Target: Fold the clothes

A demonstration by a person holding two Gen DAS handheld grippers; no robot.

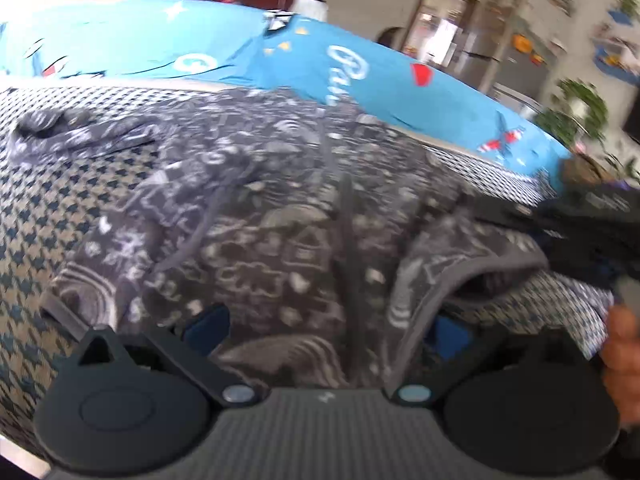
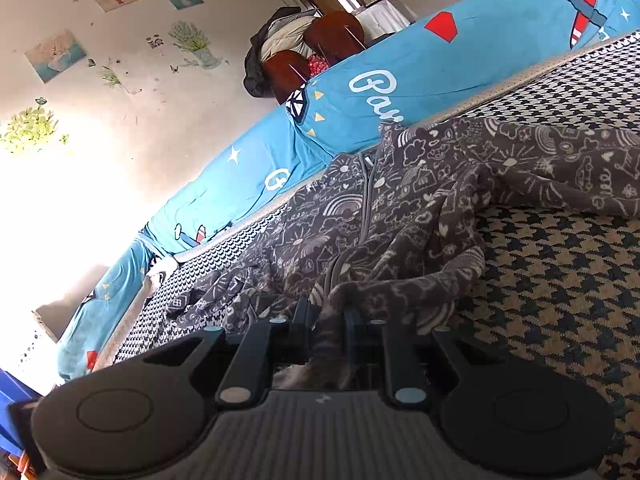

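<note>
Your right gripper point(image 2: 329, 320) is pinching a bunched fold of the grey patterned garment point(image 2: 400, 216), the fabric drawn up between its two dark fingers point(image 2: 304, 316). Your left gripper point(image 1: 324, 326) has its jaws spread wide, with the blue pads point(image 1: 208, 326) showing on either side and the garment's cloth lying across the gap between them — nothing is clamped there as far as the blurred left wrist view shows.

The largest thing under you is the houndstooth cover point(image 2: 560, 300), tan and dark near you and black and white toward its far edge. Along that far edge runs a bright blue sheet point(image 2: 400, 68) printed with white stars, red shapes, a red-and-white striped aeroplane and white script: the letters "Pa" can be read, the rest is hidden behind the garment, and a separate white "G" sits further along.

The garment lies spread over the middle of the houndstooth cover, reaching up to the far edge. It is dark grey with white doodles — rainbows, clouds, houses, hearts — and a grey zipper point(image 2: 368, 200) runs down its front. One sleeve point(image 2: 580, 176) stretches away across the cover.

A hand point(image 1: 622, 356) shows at the right edge of the left wrist view.
</note>
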